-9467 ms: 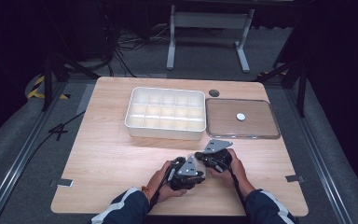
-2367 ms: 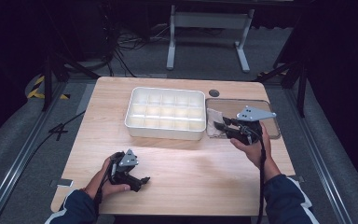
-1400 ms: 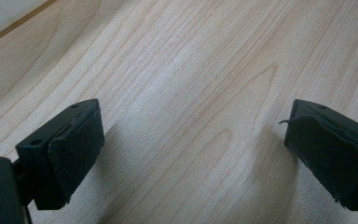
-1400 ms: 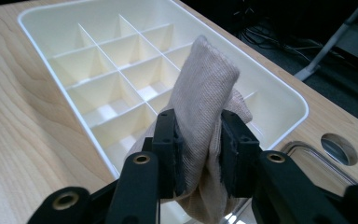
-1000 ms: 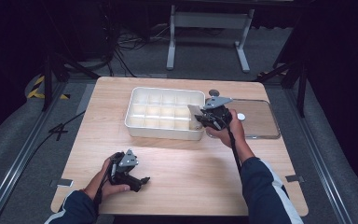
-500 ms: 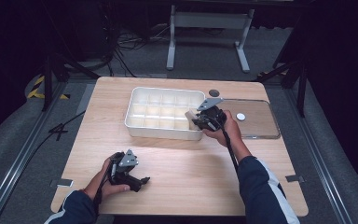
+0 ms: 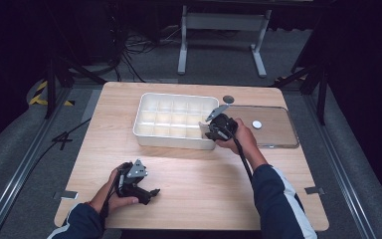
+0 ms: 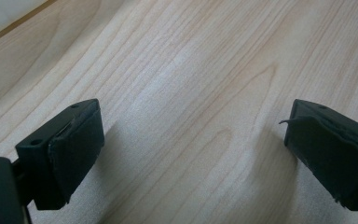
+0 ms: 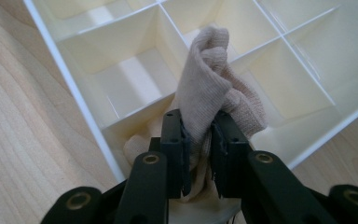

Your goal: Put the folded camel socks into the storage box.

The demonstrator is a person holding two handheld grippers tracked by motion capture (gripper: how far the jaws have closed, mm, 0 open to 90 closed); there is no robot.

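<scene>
The right gripper point(image 9: 198, 140) is clamped on a beige sock point(image 9: 209, 88), its jaws having just been closing with the cloth pinched between them. The sock bunches up ahead of the gripper, over the corner cells of a white divided tray point(image 7: 151, 130); part of it droops below the jaws into the nearest cell. The step in hand looks like stowing the sock in a cell; the next move likely calls for lowering it in and letting go. The left gripper point(image 8: 191, 154) rests low over the bare bench point(image 8: 191, 70), jaws wide apart and holding nothing. A clear lid point(image 7: 278, 134) lies beyond the right hand. A second ago the right gripper was at the tray's far corner; it now sits nearer the front wall.
</scene>
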